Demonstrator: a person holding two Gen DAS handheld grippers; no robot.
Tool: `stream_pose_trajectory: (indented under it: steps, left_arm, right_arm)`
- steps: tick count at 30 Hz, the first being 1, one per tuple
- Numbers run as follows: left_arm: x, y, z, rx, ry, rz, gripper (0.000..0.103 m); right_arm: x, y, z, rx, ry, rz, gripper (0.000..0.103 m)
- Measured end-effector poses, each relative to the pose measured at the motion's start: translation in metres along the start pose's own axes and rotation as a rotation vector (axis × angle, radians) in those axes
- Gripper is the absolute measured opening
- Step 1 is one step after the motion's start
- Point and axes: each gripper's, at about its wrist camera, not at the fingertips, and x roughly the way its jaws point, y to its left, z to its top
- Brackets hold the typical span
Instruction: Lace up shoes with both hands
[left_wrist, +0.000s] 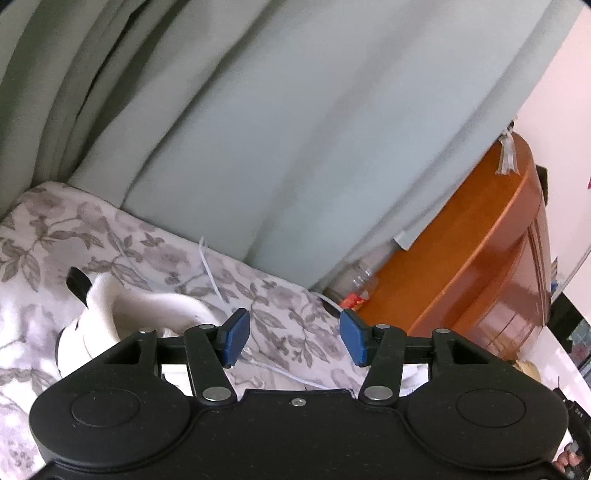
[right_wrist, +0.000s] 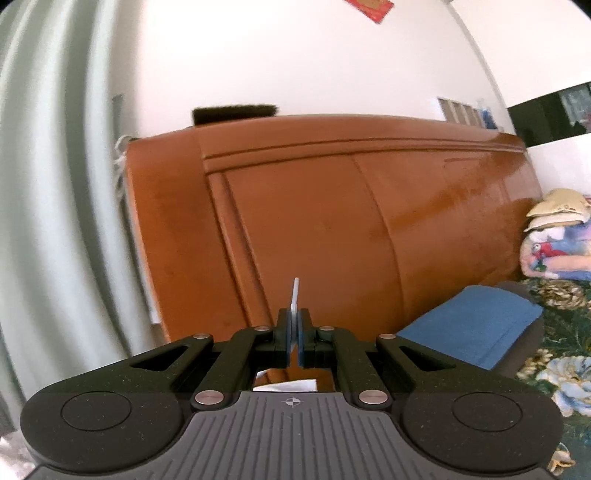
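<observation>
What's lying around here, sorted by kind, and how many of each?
White shoe: 1
White shoelace, its tip pinched in the right tool: 1
Clear jar: 1
Wooden headboard: 1
Blue cushion: 1
Folded quilt: 1
Handheld tools, counting the open left tool: 2
Total: 8

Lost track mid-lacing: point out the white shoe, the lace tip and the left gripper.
white shoe (left_wrist: 110, 306): left wrist view, on its heel collar.
lace tip (right_wrist: 294, 293): right wrist view, on the end sticking out above the shut pads.
left gripper (left_wrist: 295, 336): left wrist view, midway between its fingertips.
</observation>
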Motion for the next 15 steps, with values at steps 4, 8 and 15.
stream_pose_trajectory:
  steps: [4, 8, 15]
  left_arm:
    - [0.001, -0.005, -0.005, 0.013, 0.018, -0.012, 0.052]
    - [0.000, -0.006, -0.008, 0.018, 0.024, -0.015, 0.052]
    - [-0.002, -0.009, -0.010, 0.023, 0.028, -0.024, 0.053]
  right_arm:
    - [-0.004, 0.009, 0.007, -0.042, -0.034, 0.004, 0.002]
    - [-0.008, 0.003, 0.018, -0.014, -0.053, 0.030, 0.002]
    - [-0.005, 0.045, 0.014, -0.115, -0.005, 0.221, 0.002]
